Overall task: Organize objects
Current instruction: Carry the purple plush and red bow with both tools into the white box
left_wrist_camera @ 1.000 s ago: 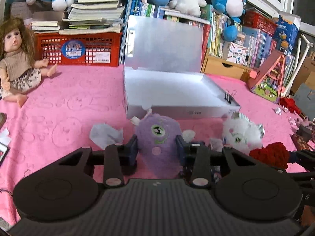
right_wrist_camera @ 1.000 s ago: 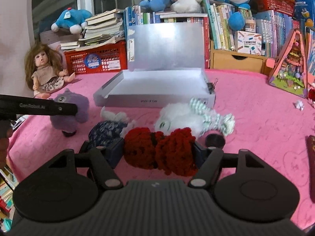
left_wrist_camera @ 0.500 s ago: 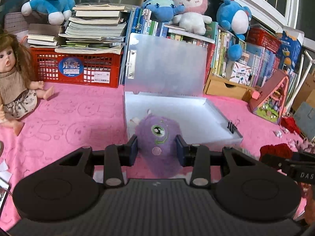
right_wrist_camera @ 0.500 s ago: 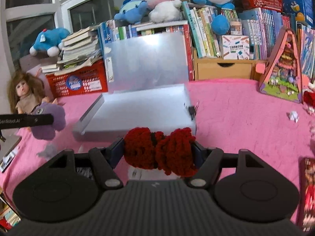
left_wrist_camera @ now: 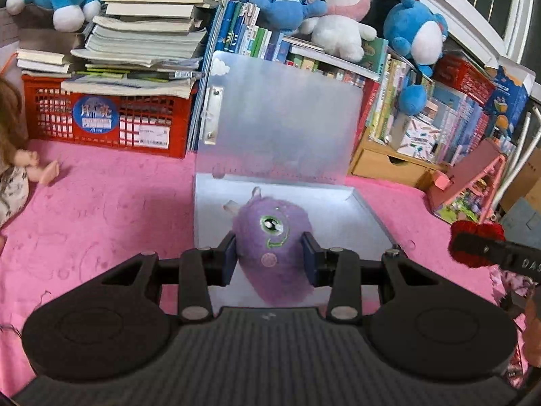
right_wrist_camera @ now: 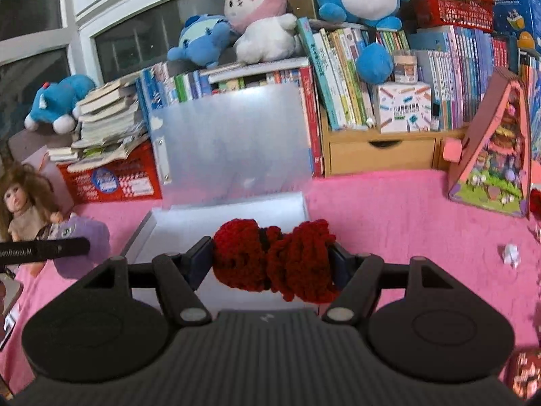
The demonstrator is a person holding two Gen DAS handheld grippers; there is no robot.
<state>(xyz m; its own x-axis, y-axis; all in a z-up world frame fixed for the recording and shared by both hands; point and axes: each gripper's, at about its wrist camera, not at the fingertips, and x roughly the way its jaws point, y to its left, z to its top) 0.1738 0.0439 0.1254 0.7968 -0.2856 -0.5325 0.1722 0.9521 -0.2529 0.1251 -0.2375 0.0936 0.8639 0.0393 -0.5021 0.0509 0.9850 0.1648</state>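
My left gripper [left_wrist_camera: 269,258] is shut on a purple plush toy [left_wrist_camera: 270,237] with one green eye and holds it above the open translucent box [left_wrist_camera: 365,216]. My right gripper [right_wrist_camera: 272,260] is shut on a red knitted bow [right_wrist_camera: 274,257] and holds it above the same box [right_wrist_camera: 175,223]. The box lid [left_wrist_camera: 284,115] stands upright at the back. In the left wrist view the red bow [left_wrist_camera: 473,233] and right gripper show at the right edge. In the right wrist view the purple toy [right_wrist_camera: 88,237] and the left gripper finger show at the left.
A pink cloth [left_wrist_camera: 101,209] covers the table. A red basket [left_wrist_camera: 101,121] with stacked books stands at the back left, a doll [right_wrist_camera: 23,209] at the far left. Books, plush toys and a wooden drawer [right_wrist_camera: 382,150] line the back. A pink toy house [right_wrist_camera: 493,155] stands at the right.
Both grippers have lifted their toys off the cloth and moved forward over the open box. The white plush toy and the other items on the cloth have dropped out of view.
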